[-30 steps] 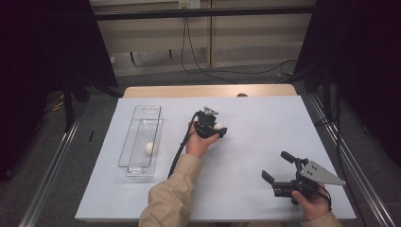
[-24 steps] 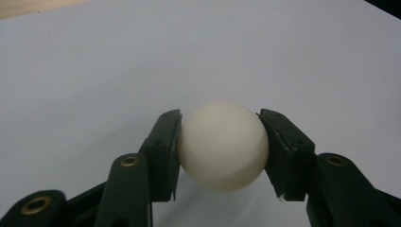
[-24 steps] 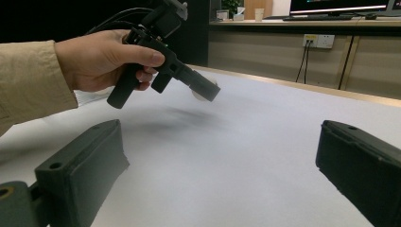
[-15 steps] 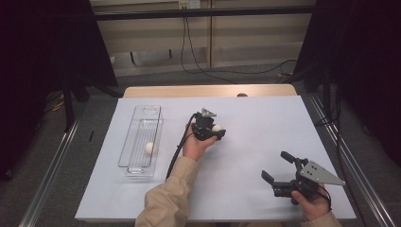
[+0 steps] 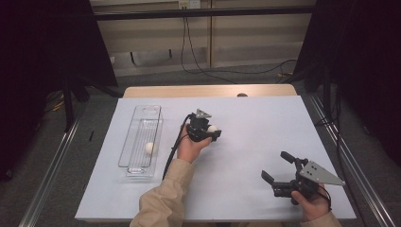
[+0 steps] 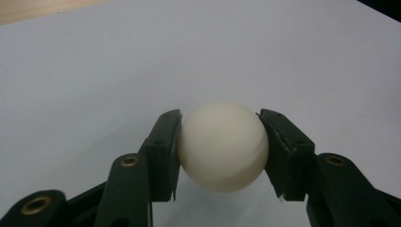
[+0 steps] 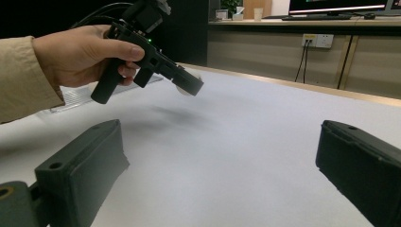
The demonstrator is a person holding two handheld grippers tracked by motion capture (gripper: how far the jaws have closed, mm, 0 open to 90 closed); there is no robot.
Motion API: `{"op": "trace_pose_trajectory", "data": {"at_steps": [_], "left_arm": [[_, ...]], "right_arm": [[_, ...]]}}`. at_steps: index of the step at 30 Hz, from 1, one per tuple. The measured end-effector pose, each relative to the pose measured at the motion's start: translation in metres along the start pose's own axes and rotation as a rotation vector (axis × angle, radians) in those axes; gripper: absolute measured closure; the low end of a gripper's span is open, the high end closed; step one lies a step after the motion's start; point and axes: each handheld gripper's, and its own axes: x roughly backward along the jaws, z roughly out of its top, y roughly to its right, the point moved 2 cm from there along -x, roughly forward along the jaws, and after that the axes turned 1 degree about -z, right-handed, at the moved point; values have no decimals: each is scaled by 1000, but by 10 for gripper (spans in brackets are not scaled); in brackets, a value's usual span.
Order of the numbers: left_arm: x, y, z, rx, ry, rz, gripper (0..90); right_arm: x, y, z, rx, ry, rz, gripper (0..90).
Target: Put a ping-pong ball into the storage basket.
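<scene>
Fingers of the left gripper press on both sides of a white ball, holding it between their tips above the white surface. Left of them lies a clear tray with another ball inside. Well to the right, the right gripper rests with fingers spread wide, nothing between them.

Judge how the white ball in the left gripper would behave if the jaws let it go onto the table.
The white ball is round and smooth, so it would probably roll across the flat white table. The left gripper touches it only at two opposite sides, so it might slip out. It looks like a light, hollow ball, likely to bounce.
</scene>
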Motion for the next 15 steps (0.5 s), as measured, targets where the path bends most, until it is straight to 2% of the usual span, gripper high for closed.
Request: {"op": "trace_pose_trajectory", "data": {"at_steps": [3, 6, 9, 10, 15], "left_arm": [[3, -2, -2, -5, 2, 4, 511], [5, -3, -5, 10, 0, -3, 511], [8, -5, -6, -5, -9, -5, 511], [9, -5, -6, 8, -2, -6, 511], [14, -5, -6, 7, 4, -5, 511]], "right_arm": [[0, 0, 0, 1, 0, 0, 15], [0, 0, 0, 3, -1, 0, 15], [0, 0, 0, 2, -1, 1, 15], [0, 0, 0, 6, -2, 1, 15], [1, 1, 0, 3, 1, 0, 14]]}}
